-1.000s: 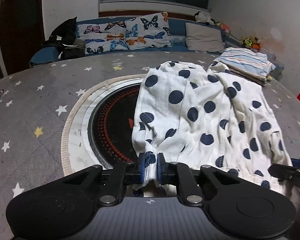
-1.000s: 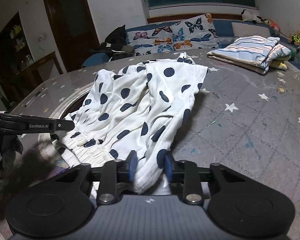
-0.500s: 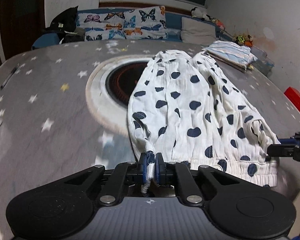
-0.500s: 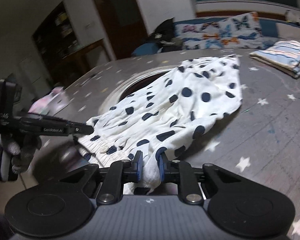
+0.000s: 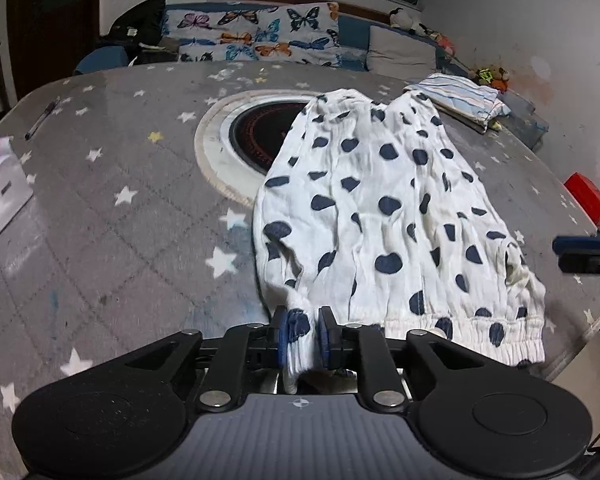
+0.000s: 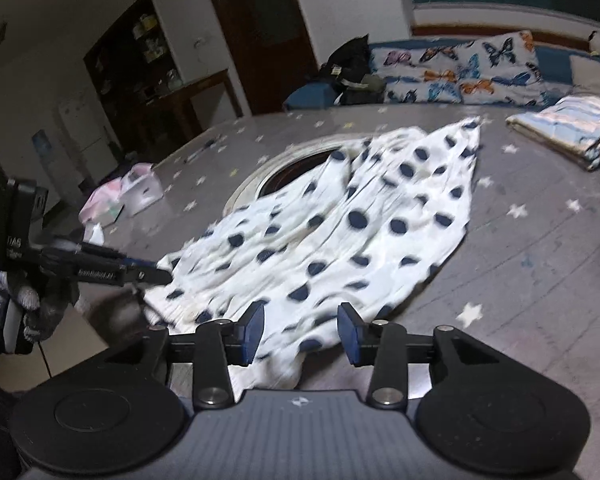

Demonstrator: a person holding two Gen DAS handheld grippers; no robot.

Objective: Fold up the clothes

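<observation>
Jaws opening: left gripper (image 5: 303, 334), right gripper (image 6: 301, 332) over polka-dot garment (image 5: 384, 216).

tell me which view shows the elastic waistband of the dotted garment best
The left wrist view: the waistband runs sharp along the near edge of the polka-dot garment, right of the left gripper. The right wrist view shows it only blurred, edge-on, by that gripper.

Dim indoor light, strong fisheye bending at edges, right wrist view motion-blurred, left sharper.

A home living room: butterfly-print cushions (image 5: 256, 34) on a sofa (image 6: 552, 62), a dark wooden door (image 6: 256, 28).
</observation>
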